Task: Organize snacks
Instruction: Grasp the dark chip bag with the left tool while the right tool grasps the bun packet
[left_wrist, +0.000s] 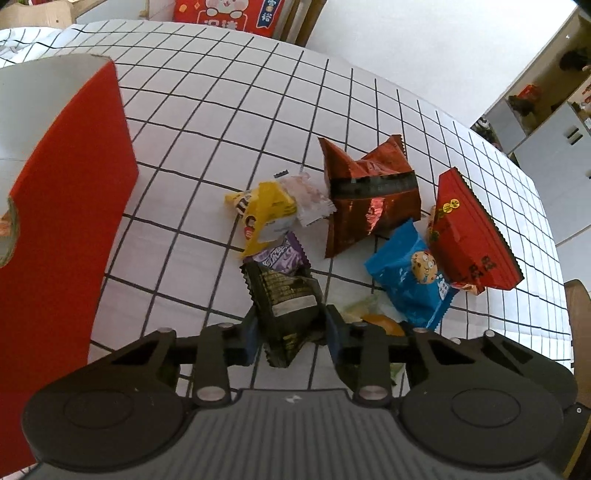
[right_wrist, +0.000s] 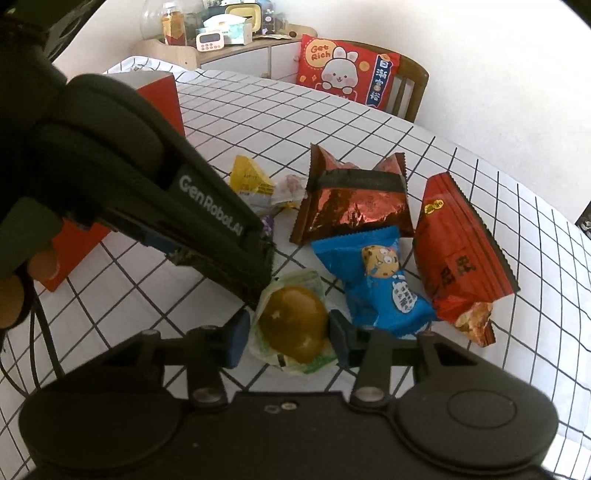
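Left tongs (left_wrist: 289, 328) clamp black packet (left_wrist: 286, 301), right tongs (right_wrist: 286, 334) pinch wrapped orange pastry (right_wrist: 293, 323), both on checked tabletop (left_wrist: 207, 122) beside blue cookie bag (right_wrist: 373, 277) and red box (left_wrist: 70, 192).

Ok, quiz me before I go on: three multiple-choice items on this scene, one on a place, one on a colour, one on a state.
1. Where does the blue cookie pack lie?
A. Inside the red box
B. Between the round pastry and the red bag
C. On the chair

2. What colour is the pack between the left gripper's fingers?
A. Black
B. Yellow
C. Blue

3. How does the right gripper stand?
A. Lifted clear of the table
B. Shut on the blue pack
C. Straddling the pastry, pads at its wrapper

Answers:
1 B: the right wrist view shows it with the pastry on one side and the red bag on the other.
2 A: a black pack sits between the pads.
3 C: the pastry lies between the two pads.
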